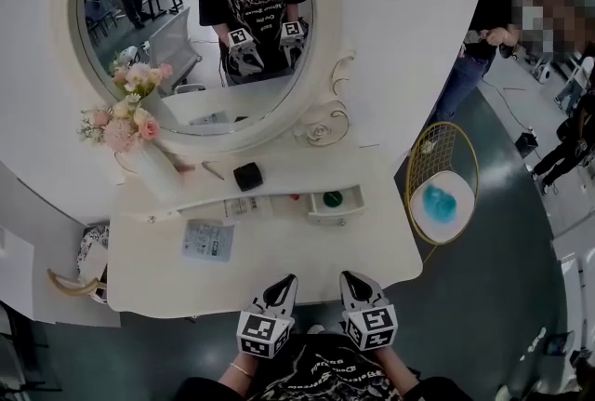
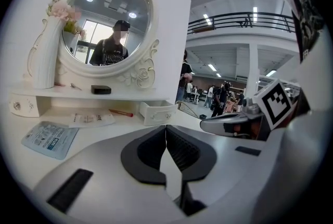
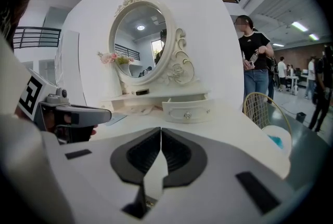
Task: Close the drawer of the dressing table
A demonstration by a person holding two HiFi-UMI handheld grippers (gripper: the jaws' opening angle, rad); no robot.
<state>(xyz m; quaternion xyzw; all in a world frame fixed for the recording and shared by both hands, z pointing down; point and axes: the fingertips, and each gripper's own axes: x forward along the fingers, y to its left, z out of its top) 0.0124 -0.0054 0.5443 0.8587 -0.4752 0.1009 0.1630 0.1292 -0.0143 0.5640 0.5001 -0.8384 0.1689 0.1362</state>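
Note:
The white dressing table [image 1: 363, 250] has a small drawer [image 1: 335, 202] pulled out at the right end of its shelf, with a green thing inside. The left gripper view shows this drawer [image 2: 157, 112] ahead, and in the right gripper view the drawer [image 3: 187, 109] shows its knobbed front. My left gripper [image 1: 288, 282] and right gripper [image 1: 350, 280] hover side by side over the table's near edge, short of the drawer. Both are shut with nothing between the pads, as the left gripper [image 2: 166, 129] and right gripper [image 3: 161, 132] show in their own views.
An oval mirror [image 1: 191, 18] rises behind the shelf. On the shelf stand a white vase of pink flowers [image 1: 139, 143] and a small black box [image 1: 247, 176]. A leaflet [image 1: 208, 239] lies on the tabletop. A gold wire chair [image 1: 442, 194] stands to the right, a person [image 1: 483, 36] beyond it.

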